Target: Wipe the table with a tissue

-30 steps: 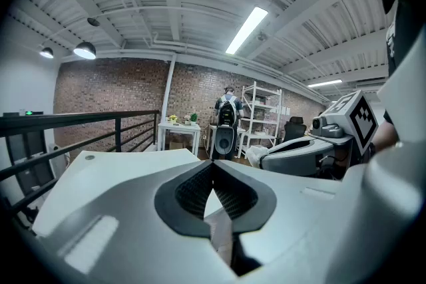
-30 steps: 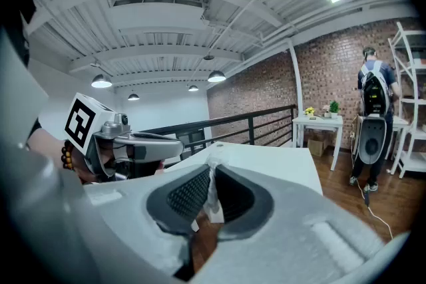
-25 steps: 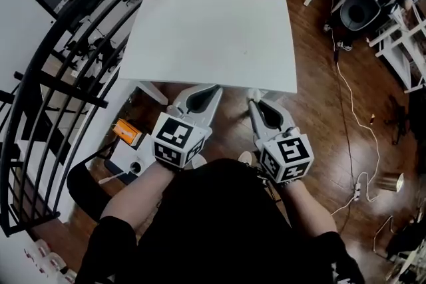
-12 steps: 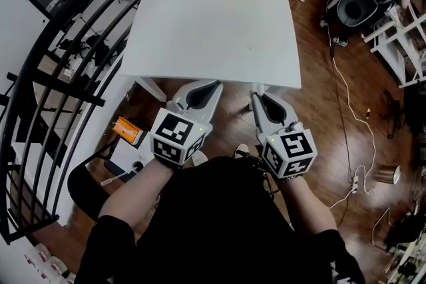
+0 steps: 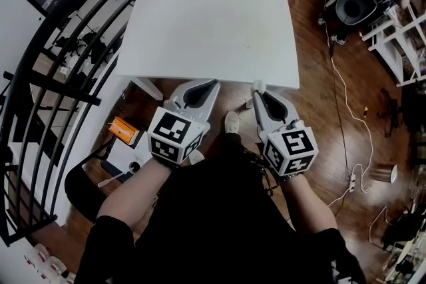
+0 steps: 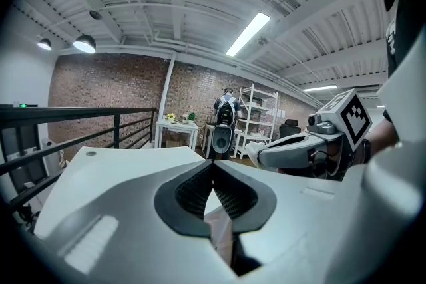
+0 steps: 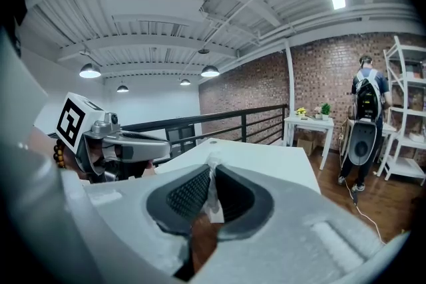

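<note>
The tissue (image 7: 212,194) is a thin, limp, feather-light scrap, pinched in the right claw (image 7: 212,167) just short of the near edge of the worktop (image 5: 213,30); it will likely crumple and tear easily, so a bunched hold near its middle suits wiping. The left claw (image 6: 213,163) is pressed together on nothing, beside that same edge. No container shows on the worktop

- A dark wooden floor (image 5: 319,110) lies below.
- A black metal railing (image 7: 208,116) runs along one side.
- A brick wall (image 6: 113,86) closes the far end.
- The white ribbed ceiling (image 6: 180,3) carries a lit tube light (image 6: 247,34) and pendant lamps (image 6: 84,44).
- A small white side table (image 7: 307,124) and white shelving (image 7: 407,123) stand by the bricks.
</note>
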The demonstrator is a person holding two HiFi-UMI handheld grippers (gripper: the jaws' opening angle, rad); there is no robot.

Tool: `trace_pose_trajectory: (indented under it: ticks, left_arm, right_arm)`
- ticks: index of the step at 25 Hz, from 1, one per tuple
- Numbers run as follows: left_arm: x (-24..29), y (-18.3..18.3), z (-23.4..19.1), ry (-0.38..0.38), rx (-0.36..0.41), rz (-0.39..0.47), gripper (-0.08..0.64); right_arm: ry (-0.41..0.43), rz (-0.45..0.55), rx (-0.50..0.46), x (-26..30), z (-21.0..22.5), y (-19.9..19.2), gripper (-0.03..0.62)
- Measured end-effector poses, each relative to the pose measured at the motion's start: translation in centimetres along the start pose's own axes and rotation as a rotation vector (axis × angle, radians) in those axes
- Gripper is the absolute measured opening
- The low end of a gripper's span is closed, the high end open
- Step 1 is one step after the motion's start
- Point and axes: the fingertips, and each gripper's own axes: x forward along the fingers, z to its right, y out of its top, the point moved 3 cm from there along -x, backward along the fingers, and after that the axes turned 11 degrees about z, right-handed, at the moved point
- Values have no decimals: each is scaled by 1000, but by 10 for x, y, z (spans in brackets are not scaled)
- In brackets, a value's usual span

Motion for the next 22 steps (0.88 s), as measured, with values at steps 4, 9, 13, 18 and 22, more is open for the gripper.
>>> trace_pose_trajectory:
  ticks: [4,9,13,18,22]
  left_arm:
    - [19,1,-3,1,7,-11,12]
    - [47,-3,-12,15,8,-35,12]
    - [74,-9,-20,29,0,-63,13]
    - [106,-23,-34,55,-24,-103,12]
    - [126,-37,-41,71,-40,-136,12]
  right_arm:
    - [9,-8,8,11,17,-1,17]
    - [28,-29,15,32,41,-7,17]
    - [45,-57,17,51,65,-13,17]
    - [69,-110,25,78,93,-29,17]
    - [94,-159,29,96,108,-47,17]
